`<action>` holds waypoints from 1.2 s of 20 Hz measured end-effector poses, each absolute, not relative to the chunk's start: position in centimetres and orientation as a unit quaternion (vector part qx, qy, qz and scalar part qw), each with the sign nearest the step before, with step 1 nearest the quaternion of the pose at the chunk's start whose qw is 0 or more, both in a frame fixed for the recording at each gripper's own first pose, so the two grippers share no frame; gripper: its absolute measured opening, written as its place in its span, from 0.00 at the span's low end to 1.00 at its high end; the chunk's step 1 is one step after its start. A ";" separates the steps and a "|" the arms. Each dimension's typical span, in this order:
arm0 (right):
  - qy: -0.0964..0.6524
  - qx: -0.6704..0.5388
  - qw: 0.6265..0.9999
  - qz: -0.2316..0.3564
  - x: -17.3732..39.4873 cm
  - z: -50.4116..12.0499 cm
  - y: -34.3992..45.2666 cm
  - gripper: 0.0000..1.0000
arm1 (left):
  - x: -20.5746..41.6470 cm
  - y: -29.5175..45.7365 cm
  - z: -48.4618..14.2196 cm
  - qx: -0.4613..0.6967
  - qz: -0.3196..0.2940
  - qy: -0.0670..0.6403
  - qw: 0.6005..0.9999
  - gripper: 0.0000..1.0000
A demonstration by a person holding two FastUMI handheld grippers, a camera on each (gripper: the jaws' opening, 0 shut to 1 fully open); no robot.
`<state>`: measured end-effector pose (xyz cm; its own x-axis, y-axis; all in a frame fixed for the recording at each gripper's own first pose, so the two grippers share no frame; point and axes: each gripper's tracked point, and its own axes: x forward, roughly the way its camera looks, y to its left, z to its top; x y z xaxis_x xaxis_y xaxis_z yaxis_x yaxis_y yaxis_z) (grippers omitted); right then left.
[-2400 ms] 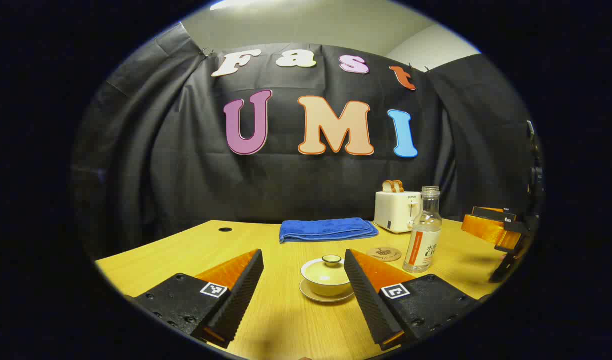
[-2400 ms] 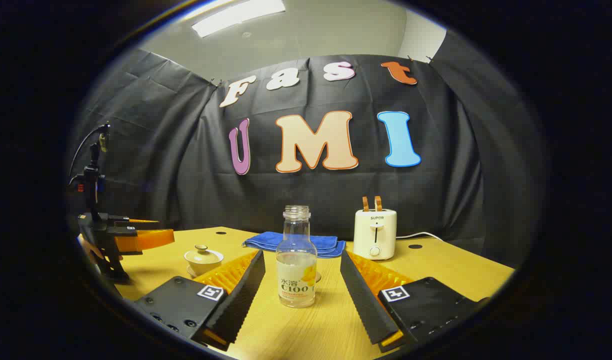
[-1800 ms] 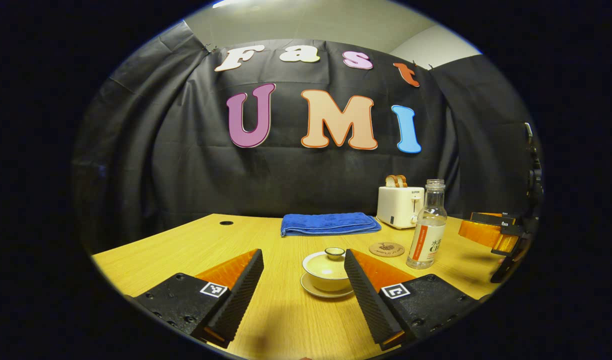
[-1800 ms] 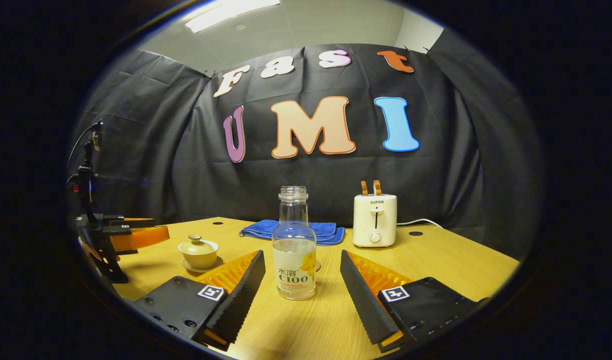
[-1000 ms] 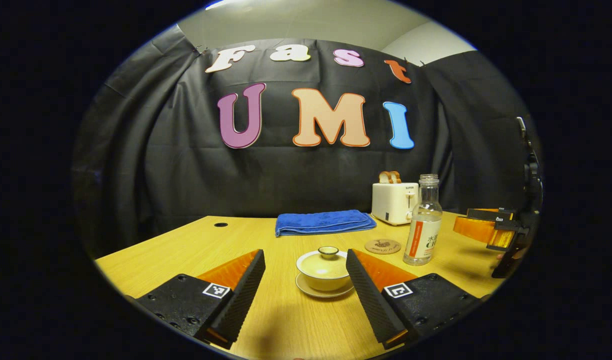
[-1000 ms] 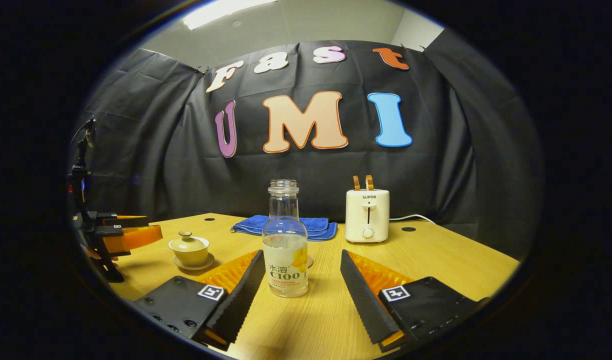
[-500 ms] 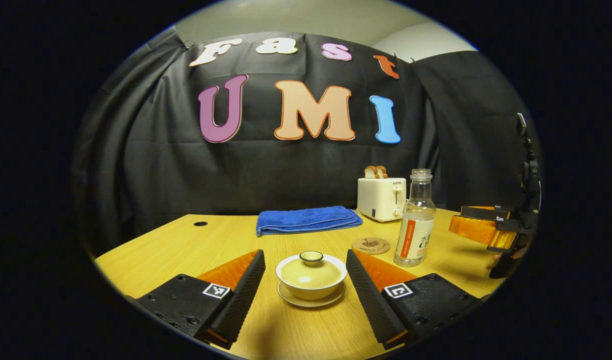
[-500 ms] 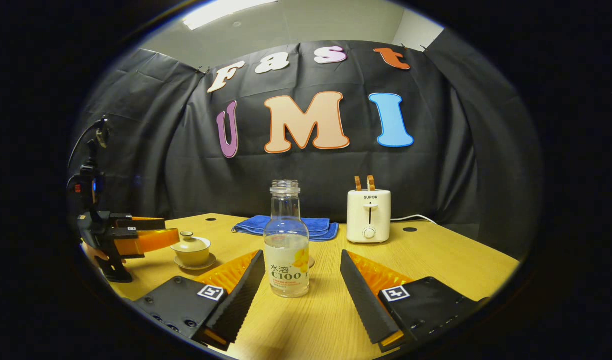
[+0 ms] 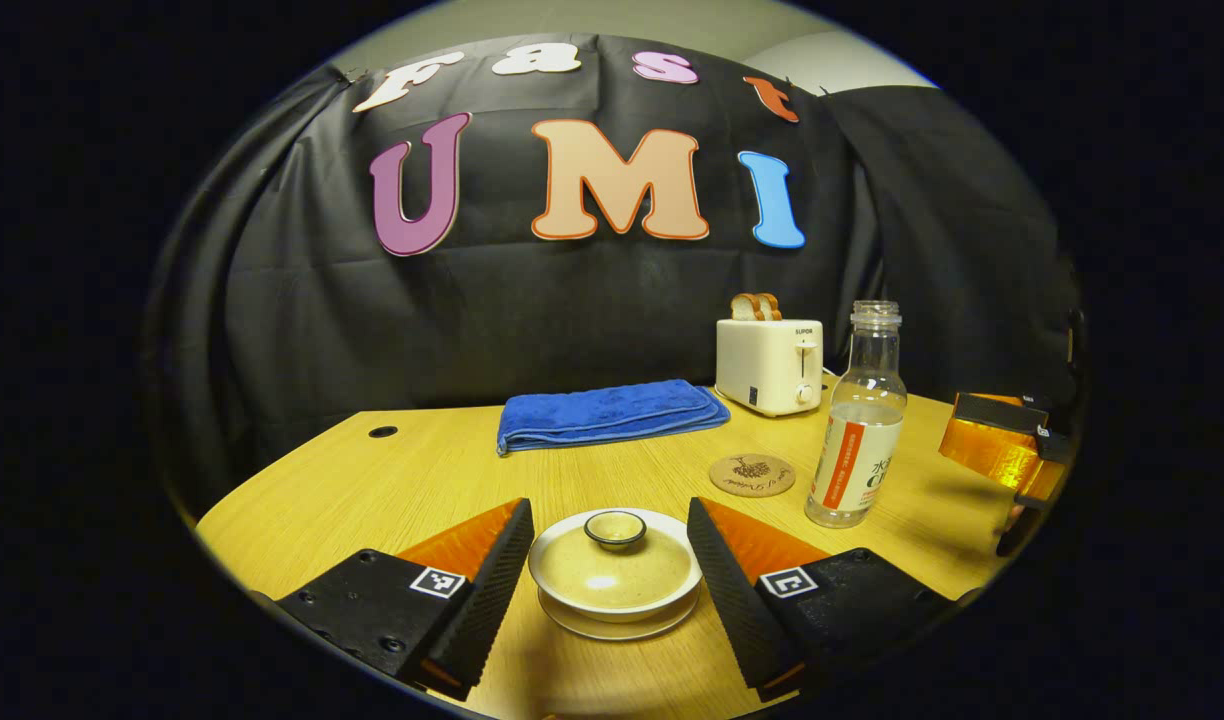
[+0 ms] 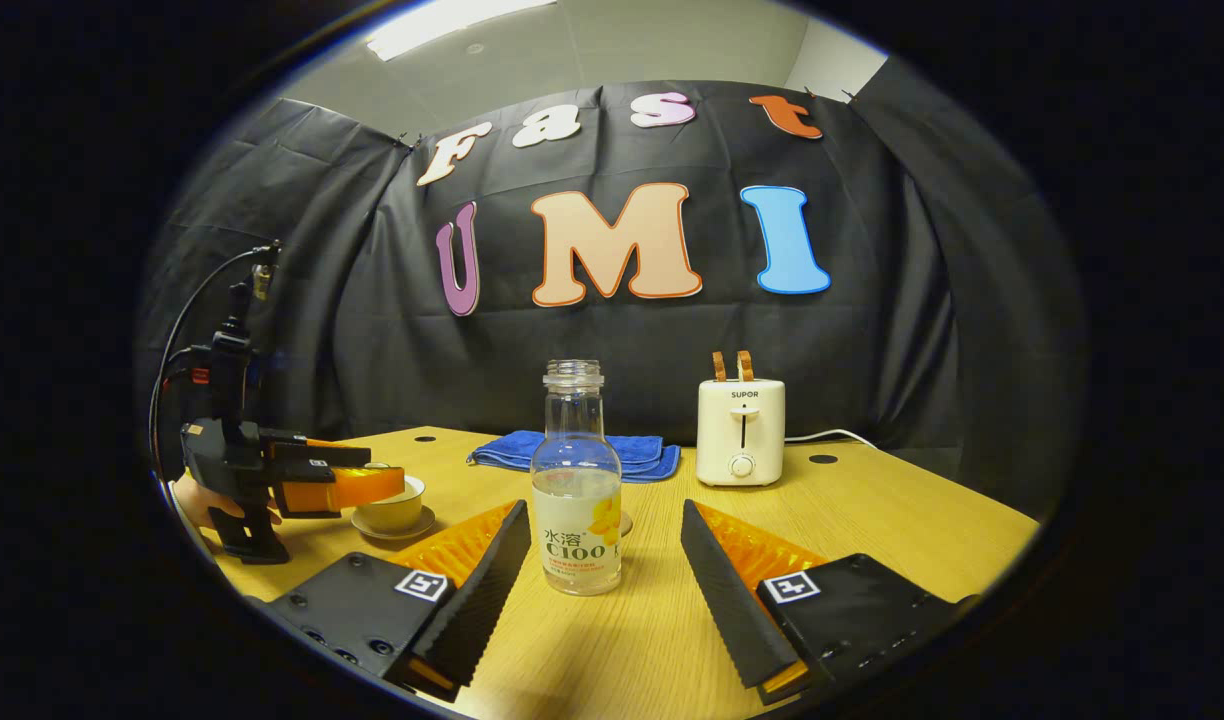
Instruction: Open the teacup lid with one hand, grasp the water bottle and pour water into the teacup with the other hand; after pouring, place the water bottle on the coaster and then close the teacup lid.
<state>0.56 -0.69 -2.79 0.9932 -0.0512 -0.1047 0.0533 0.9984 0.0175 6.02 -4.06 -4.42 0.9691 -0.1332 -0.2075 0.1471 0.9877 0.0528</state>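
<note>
The left tool (image 9: 612, 560) stood wide apart around the lidded teacup (image 9: 615, 572) at bottom centre, not touching. The right tool (image 10: 604, 570) was also apart, the water bottle (image 10: 576, 490) between its fingers, centre frame.

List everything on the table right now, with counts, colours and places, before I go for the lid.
teacup: 1, cream, on a saucer between the left gripper's fingers, lid on
bottle: 1, clear, uncapped, upright ahead of the right gripper
coaster: 1, brown, beside the bottle, bare
towel: 1, blue, folded, at the back
toaster: 1, cream, bread in its slots, back right
table: 1, light wood
left gripper: open, around the teacup
right gripper: open, short of the bottle
hand: 1, holding the left gripper
</note>
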 end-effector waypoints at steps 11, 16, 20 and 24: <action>0.052 0.010 0.998 -0.023 0.6 -2.8 -0.6 0.98 | 6.7 -4.5 -4.8 0.058 -0.073 0.116 0.989 0.61; 0.052 0.010 0.998 -0.024 0.6 -2.8 -0.7 0.97 | 6.6 -4.3 -4.5 0.063 -0.067 0.104 0.990 0.39; 0.052 0.010 0.998 -0.024 0.6 -2.8 -0.7 0.94 | 6.7 -4.1 -4.3 0.050 -0.068 0.099 0.991 0.28; 0.052 0.011 0.998 -0.024 0.6 -2.8 -0.7 0.97 | 6.7 -4.0 -4.0 0.040 -0.068 0.089 0.993 0.26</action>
